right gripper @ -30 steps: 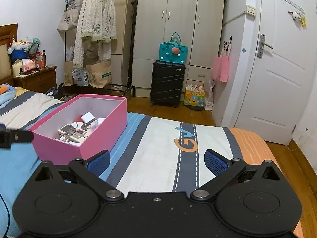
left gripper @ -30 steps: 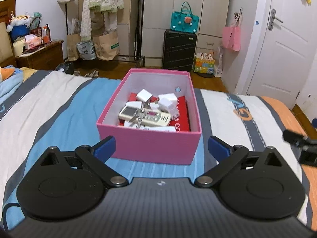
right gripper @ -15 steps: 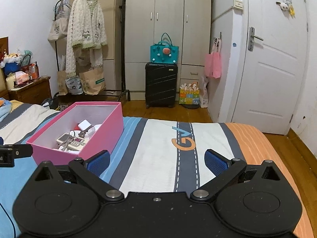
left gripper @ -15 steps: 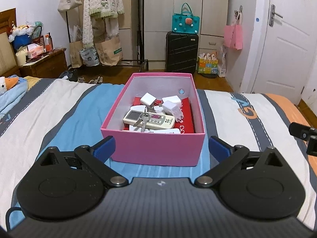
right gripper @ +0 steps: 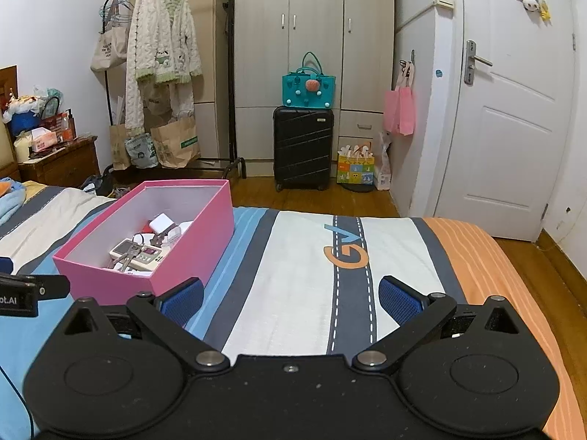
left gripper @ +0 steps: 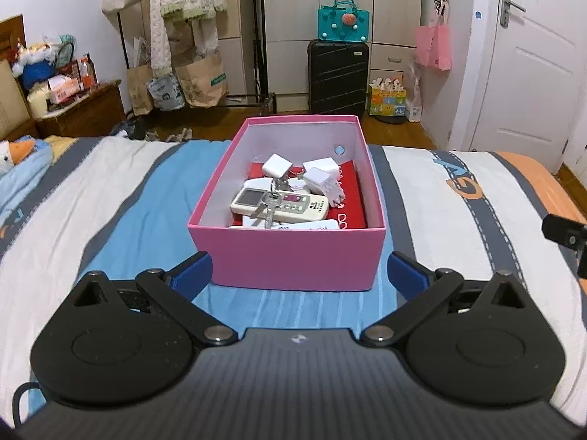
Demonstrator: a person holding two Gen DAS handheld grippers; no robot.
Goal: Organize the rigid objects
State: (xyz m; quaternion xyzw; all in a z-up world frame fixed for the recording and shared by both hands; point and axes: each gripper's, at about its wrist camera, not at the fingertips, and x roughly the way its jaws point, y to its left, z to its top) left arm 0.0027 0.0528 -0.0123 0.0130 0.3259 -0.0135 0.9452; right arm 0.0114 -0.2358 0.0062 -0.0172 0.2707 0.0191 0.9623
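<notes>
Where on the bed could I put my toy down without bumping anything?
The striped bedspread right of the pink cardboard box lies bare, out past the orange letter print to the orange edge. Left of the box the blue and white stripes are bare too. Inside the box it is crowded: a white remote control, a bunch of metal keys, white plug adapters.

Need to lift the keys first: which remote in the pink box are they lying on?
The cream remote with the grey screen. The keys lie across it; the other white remote sits bare against the box's near wall.
</notes>
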